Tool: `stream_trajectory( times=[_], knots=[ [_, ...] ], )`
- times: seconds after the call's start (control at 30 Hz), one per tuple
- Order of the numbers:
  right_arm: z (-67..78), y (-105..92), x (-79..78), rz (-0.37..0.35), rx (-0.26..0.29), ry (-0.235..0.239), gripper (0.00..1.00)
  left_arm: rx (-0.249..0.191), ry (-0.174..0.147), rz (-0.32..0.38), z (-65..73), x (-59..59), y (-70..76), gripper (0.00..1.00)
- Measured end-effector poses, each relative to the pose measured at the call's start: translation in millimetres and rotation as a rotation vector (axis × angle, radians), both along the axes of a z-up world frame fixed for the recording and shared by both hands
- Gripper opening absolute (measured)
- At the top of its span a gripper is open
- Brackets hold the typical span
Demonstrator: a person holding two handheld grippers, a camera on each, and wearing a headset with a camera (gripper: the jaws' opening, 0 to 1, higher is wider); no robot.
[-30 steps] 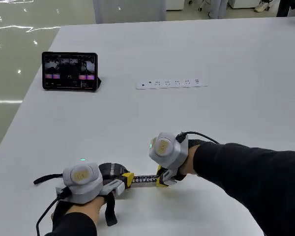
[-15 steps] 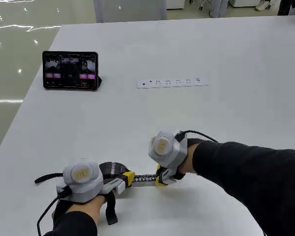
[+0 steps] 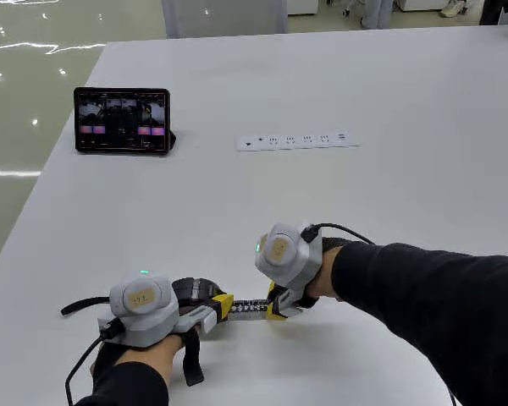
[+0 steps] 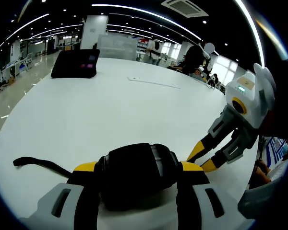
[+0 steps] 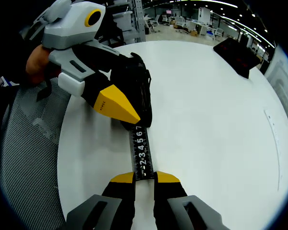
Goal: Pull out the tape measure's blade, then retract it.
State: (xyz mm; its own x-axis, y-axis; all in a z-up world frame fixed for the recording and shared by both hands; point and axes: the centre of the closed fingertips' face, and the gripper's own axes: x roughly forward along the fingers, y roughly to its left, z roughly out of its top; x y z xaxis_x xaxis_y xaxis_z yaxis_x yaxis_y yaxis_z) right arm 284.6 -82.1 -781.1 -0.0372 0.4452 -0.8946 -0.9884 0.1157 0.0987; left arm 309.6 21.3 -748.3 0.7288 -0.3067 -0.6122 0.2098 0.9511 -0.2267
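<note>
Left gripper (image 4: 139,167): jaws closed down on the tape measure (image 4: 134,177), one yellow-tipped finger on each side of the black case. The case sits on the white table (image 3: 364,186), near its front edge.

Right gripper (image 5: 145,178): jaws nearly together, pinching the free end of the blade (image 5: 141,151) between the yellow tips. A short run of blade is out, lying flat and straight on the table between the case mouth and the right gripper. The two grippers are near each other and face tip to tip.

Right gripper view: black numerals 2 to 7 read along the blade. The left gripper's near fingertip lies just over the slot where the blade leaves the case.

Head view: the numerals are too small to read. A dark tablet (image 3: 121,120) stands far left with its screen lit, a white power strip (image 3: 296,140) lies mid-table, both well apart from the work. A dark sleeve (image 3: 423,296) reaches in from the right behind the right gripper.

Left gripper view: a black strap (image 4: 38,165) trails from the case across the table, and the right gripper's angled fingers come down to the table beyond the case.
</note>
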Motion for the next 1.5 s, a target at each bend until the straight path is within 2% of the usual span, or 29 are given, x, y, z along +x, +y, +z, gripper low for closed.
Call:
stream_trajectory(
  times=[0.07, 0.33, 1.13, 1.33, 1.5],
  knots=[
    [0.0, 1.3, 0.6, -0.021, 0.002, 0.009, 0.1, -0.001, 0.001, 0.001, 0.1, -0.1, 0.0, 0.6],
    [0.7, 6.6, -0.8, -0.023, 0.016, 0.002, 0.1, -0.003, 0.002, 0.0, 0.0, 0.0, 0.3, 0.6],
    [0.1, 16.1, -0.7, -0.002, 0.055, -0.033, 0.11, -0.005, 0.004, -0.003, -0.1, 0.0, 0.4, 0.6],
    [0.3, 19.3, 0.3, -0.028, 0.077, -0.038, 0.11, -0.006, 0.005, -0.003, -0.2, 0.0, 0.1, 0.6],
    [0.6, 20.8, -0.2, 0.006, 0.078, -0.047, 0.11, -0.006, 0.006, -0.003, -0.3, -0.1, 0.2, 0.6]
  ],
)
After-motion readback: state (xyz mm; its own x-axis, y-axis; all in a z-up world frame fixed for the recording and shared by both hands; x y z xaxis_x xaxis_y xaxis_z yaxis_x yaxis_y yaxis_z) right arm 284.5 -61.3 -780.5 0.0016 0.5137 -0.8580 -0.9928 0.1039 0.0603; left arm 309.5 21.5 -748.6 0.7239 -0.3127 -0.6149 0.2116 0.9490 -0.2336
